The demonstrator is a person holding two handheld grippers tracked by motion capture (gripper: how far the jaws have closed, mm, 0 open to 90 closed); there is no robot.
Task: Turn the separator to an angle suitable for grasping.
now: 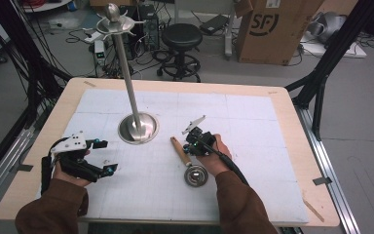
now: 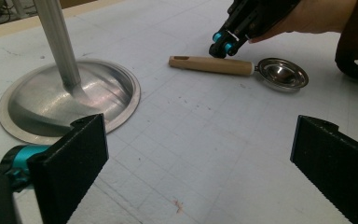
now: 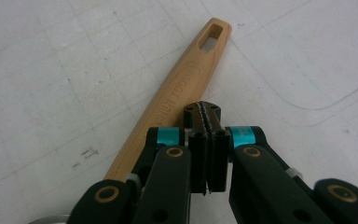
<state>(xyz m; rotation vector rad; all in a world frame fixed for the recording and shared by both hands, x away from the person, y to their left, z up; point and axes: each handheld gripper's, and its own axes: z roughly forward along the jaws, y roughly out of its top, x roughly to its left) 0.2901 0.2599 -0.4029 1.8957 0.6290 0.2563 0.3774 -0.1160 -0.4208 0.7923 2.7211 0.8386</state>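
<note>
A small metal scoop with a wooden handle (image 1: 180, 150) lies flat on the white mat, its bowl (image 1: 195, 175) nearest the person. My right gripper (image 1: 190, 145) hovers just over the handle (image 3: 182, 93) with its jaws pressed together and nothing between them; the handle passes under and to the left of the tips. The left gripper view has that same gripper (image 2: 221, 46) touching or nearly touching the handle (image 2: 212, 65) near the bowl (image 2: 282, 73). My left gripper (image 1: 108, 156) is open wide at the left of the mat, its jaws (image 2: 200, 168) empty and pointing toward the scoop.
A tall metal stand (image 1: 126, 68) with a round dished base (image 1: 137, 127) rises from the mat left of the scoop, close ahead of the left gripper (image 2: 70, 102). The wooden table (image 1: 292, 122) borders the mat. Beyond it stand a black stool (image 1: 181, 36) and a cardboard box (image 1: 272, 29).
</note>
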